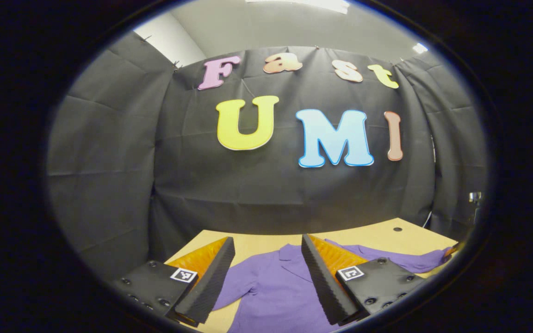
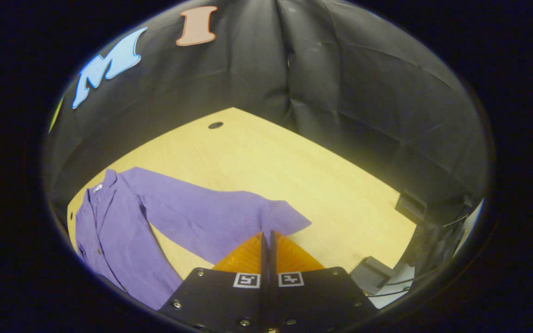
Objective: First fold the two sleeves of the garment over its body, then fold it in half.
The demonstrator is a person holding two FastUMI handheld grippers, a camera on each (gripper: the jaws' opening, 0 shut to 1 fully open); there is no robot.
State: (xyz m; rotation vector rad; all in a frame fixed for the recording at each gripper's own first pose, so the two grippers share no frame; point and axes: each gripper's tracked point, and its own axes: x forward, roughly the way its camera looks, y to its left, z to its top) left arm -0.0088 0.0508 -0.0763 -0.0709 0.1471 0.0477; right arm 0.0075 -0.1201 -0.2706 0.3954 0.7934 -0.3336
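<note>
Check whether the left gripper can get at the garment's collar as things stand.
Probably yes: the left gripper is open above the purple garment, its collar lies flat between the fingers, nothing covering it.

Garment (image 2: pixel 123 222) lies flat on table (image 2: pixel 303 175), toward its 9 o'clock side in the right gripper view. One sleeve (image 2: pixel 211 215) runs out toward 3 o'clock; its cuff lies at the tip of the right gripper (image 2: pixel 267 236). Left gripper (image 1: pixel 266 273) sits above the garment body, collar (image 1: pixel 292 254) at 12 o'clock between its fingers. Booth wall behind table.
</note>
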